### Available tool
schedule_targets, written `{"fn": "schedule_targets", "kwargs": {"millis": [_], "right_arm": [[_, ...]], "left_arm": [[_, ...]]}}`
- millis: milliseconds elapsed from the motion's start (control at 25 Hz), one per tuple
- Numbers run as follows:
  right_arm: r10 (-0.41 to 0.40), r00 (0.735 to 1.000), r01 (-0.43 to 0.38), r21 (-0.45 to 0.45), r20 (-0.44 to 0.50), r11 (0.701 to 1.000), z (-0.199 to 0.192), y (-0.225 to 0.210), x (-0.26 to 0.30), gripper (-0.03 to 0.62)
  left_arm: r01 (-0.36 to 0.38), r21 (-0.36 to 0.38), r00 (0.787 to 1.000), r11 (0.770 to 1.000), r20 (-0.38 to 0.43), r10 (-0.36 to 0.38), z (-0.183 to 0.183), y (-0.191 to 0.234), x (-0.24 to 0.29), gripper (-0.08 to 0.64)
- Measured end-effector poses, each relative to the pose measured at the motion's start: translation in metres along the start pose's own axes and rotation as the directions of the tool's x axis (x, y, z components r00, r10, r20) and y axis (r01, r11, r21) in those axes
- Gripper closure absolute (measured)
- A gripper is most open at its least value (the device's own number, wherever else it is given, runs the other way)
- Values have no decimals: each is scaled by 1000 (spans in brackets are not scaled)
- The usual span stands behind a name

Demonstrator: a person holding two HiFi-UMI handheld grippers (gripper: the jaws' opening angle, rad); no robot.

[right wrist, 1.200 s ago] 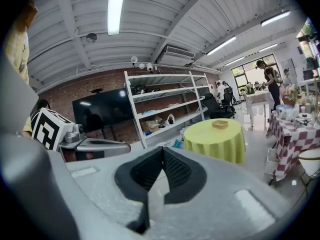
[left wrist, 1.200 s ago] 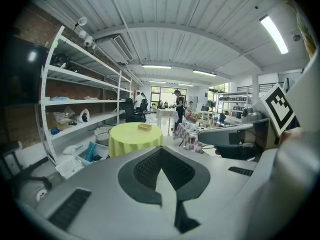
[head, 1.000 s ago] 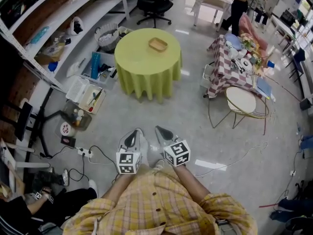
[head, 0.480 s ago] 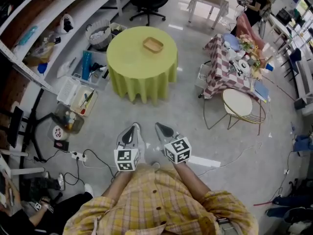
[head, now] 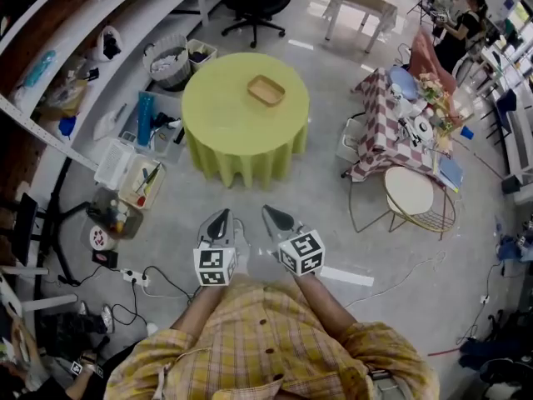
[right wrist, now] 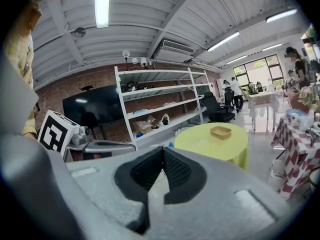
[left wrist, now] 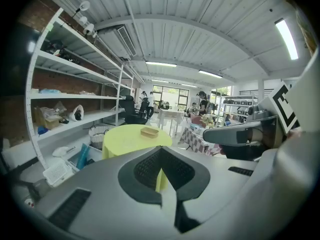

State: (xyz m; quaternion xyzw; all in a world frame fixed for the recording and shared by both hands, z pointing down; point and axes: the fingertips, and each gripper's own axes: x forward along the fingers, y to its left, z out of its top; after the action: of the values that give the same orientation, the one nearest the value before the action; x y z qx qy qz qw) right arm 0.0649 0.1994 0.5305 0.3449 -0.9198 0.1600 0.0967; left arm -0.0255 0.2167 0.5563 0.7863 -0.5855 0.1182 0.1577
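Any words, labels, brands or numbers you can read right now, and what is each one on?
No readable words or numbers in any view.
Cubes on the left hand-held gripper and right hand-held gripper: black-and-white square patterns only, no letters.
Items on the shelf and on the checked table: any print is too small to read.
Tray on the yellow table: no print visible.

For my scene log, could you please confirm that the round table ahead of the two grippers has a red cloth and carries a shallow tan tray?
Not quite: the cloth on the round table is yellow-green, not red, as the head view shows. The rest stands: the table is ahead of the left gripper and right gripper, and it carries a shallow tan tray.
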Motion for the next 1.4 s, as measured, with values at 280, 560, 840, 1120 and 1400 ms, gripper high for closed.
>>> {"fn": "schedule_targets", "kwargs": {"millis": [280,560,840,1120,1400], "right_arm": [[-14,1000,14,3,-4,1000,42,-30,63,595],[-34,999,34,18,-7,999,78,-52,131,595],[-52,998,53,37,-18,998,95,-69,191,595],[-87,995,89,51,-38,995,99,-83,215,595],[-115,992,118,63,-48,991,100,-97,222,595]], "left_arm": [[21,12,1000,1000,-6,-21,43,46,56,563],[42,25,999,999,-14,-42,76,99,104,563],[62,32,998,998,-18,-62,94,146,146,563],[101,16,993,995,-59,-100,91,163,178,563],[103,-8,990,995,-92,-103,83,170,196,563]]}}
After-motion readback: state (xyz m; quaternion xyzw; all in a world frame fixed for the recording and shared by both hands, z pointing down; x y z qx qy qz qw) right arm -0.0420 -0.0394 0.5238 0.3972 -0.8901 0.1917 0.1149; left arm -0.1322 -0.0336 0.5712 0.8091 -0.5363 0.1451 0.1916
